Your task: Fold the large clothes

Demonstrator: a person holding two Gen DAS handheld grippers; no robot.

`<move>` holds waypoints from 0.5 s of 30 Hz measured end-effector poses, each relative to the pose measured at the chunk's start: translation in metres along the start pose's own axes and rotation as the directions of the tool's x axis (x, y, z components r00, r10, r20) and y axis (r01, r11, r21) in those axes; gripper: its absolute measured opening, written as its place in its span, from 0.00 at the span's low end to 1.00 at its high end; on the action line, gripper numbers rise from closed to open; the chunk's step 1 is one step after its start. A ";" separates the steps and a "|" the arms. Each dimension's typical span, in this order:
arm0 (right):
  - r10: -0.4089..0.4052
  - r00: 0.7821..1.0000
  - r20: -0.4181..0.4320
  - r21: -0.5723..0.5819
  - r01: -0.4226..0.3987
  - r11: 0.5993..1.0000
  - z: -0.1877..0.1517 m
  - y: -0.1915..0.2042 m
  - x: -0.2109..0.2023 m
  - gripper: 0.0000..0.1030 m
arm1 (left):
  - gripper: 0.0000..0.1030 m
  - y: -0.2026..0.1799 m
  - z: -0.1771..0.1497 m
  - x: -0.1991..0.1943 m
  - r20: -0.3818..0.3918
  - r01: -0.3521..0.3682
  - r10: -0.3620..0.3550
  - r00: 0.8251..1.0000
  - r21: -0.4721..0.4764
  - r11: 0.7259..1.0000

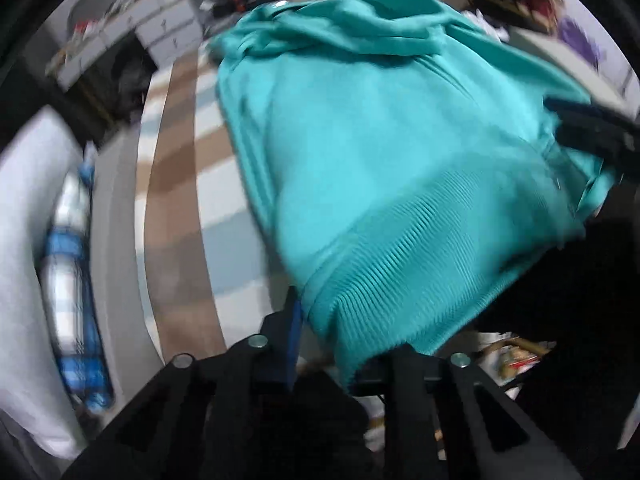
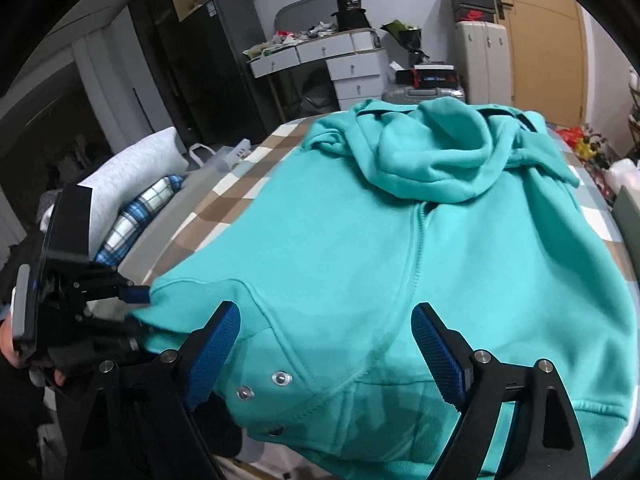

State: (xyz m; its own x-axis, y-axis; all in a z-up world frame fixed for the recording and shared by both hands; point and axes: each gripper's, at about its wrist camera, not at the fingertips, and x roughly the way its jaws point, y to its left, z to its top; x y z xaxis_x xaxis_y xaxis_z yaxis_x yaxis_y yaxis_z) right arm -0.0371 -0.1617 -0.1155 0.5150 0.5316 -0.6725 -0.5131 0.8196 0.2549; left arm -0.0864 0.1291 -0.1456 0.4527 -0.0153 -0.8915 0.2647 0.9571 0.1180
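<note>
Lying lengthwise away from both claws, the teal hoodie (image 2: 400, 240) is pinched at its hem corner by the left gripper (image 2: 140, 296), while the right gripper (image 2: 324, 344) is held agape over the hem

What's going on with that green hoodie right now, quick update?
Left gripper shut on the hoodie hem corner. Right gripper open over the hem, holding nothing. Hoodie lies flat on the checked bedspread. Nothing in the way.

Bed (image 2: 224, 196) with checked brown/white/blue cover carries my teal hoodie (image 2: 400, 248), spread flat, hood bunched at its far end. Left of hoodie: white pillow (image 2: 132, 168) and blue plaid pillow (image 2: 140, 216), touching each other, at bed edge
</note>
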 end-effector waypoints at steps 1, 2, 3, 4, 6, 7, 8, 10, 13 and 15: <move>0.027 0.999 -0.020 -0.020 -0.027 0.999 -0.002 0.005 0.003 0.85 | 0.12 0.010 -0.006 0.004 -0.022 0.037 -0.038 0.999 -0.045 0.998; 0.044 0.998 -0.048 -0.048 -0.046 0.998 -0.005 0.012 0.007 0.85 | 0.12 0.014 -0.010 0.008 -0.033 0.047 -0.049 0.998 -0.071 0.996; 0.051 0.996 -0.075 -0.091 -0.058 0.994 -0.008 0.021 0.011 0.85 | 0.12 0.019 -0.015 0.011 -0.039 0.043 -0.047 0.998 -0.097 0.994; 0.047 0.994 -0.101 -0.153 -0.062 0.986 -0.012 0.033 0.015 0.85 | 0.12 0.024 -0.018 0.016 -0.056 0.034 -0.041 0.998 -0.120 0.992; 0.020 0.990 -0.138 -0.228 -0.052 0.972 -0.019 0.047 0.023 0.85 | 0.12 0.023 -0.018 0.011 -0.039 0.023 -0.028 0.999 -0.128 0.992; 0.000 0.985 -0.171 -0.260 -0.045 0.964 -0.023 0.053 0.031 0.85 | 0.12 0.019 -0.016 0.006 -0.026 0.012 -0.015 1.000 -0.098 0.995; -0.019 0.982 -0.189 -0.270 -0.034 0.962 -0.026 0.055 0.036 0.85 | 0.12 0.014 -0.016 0.002 -0.027 -0.002 0.000 1.000 -0.069 0.998; -0.067 0.968 -0.243 -0.264 0.001 0.964 -0.030 0.050 0.049 0.85 | 0.13 0.003 -0.018 -0.004 -0.041 -0.001 0.001 0.999 -0.013 1.000; -0.048 0.966 -0.254 -0.208 -0.006 0.978 -0.029 0.038 0.047 0.85 | 0.13 0.001 -0.020 -0.021 -0.052 0.118 -0.117 0.992 0.008 0.993; 0.015 0.972 -0.233 -0.148 -0.051 0.988 -0.025 0.028 0.039 0.85 | 0.14 0.003 -0.020 -0.041 -0.002 0.227 -0.227 0.974 0.002 0.974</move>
State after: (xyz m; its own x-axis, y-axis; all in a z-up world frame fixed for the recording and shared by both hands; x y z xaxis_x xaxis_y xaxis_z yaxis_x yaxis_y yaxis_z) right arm -0.0488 -0.1233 -0.1513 0.3327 0.4792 -0.8122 -0.6344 0.7510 0.1832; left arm -0.1210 0.1383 -0.1178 0.3788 -0.2310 -0.8962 0.3625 0.9280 -0.0860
